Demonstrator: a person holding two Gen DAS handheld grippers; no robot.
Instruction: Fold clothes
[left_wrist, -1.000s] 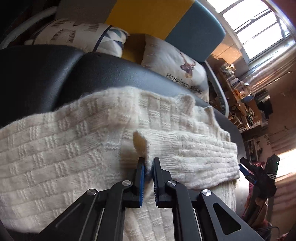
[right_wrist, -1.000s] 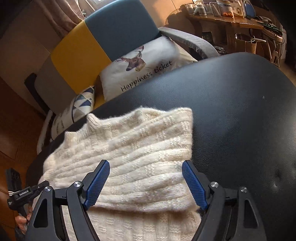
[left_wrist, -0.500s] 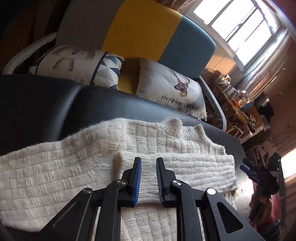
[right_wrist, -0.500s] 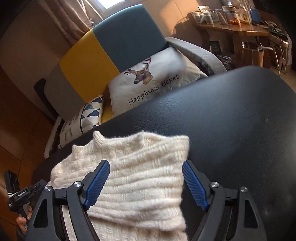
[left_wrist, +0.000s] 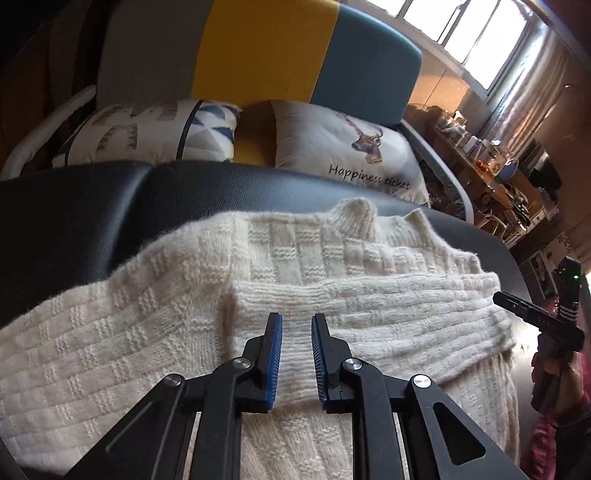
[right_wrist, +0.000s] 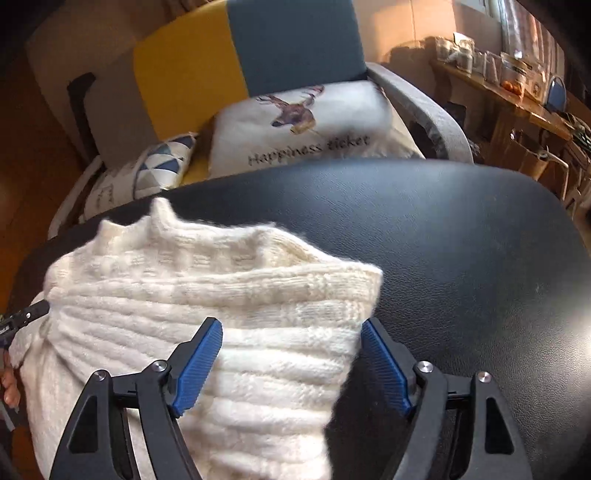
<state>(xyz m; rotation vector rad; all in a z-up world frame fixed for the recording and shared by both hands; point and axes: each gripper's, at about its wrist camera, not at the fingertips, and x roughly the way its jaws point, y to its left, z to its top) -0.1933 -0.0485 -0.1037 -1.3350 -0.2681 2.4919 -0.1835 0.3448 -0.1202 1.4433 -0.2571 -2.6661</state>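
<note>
Lying spread on the black padded surface (left_wrist: 207, 192), the cream knit sweater (left_wrist: 155, 325) has its right sleeve (left_wrist: 369, 306) folded across the chest, which looks like the first fold of the task; the collar points toward the two cushions on the chair behind. The other sleeve runs off to the left, flat and unfolded, so it is probably the next part to be brought in.

The left tool (left_wrist: 296, 321) hovers just over the cuff end of the folded sleeve, its blue pads a narrow gap apart with nothing pinched between them: released, though barely parted. The right tool (right_wrist: 291, 332) is spread wide, its fingers straddling the folded edge of the sleeve near the shoulder. Knit bulges between the pads, and the right pad seems to brush the fabric edge, but neither clamps it.
</note>
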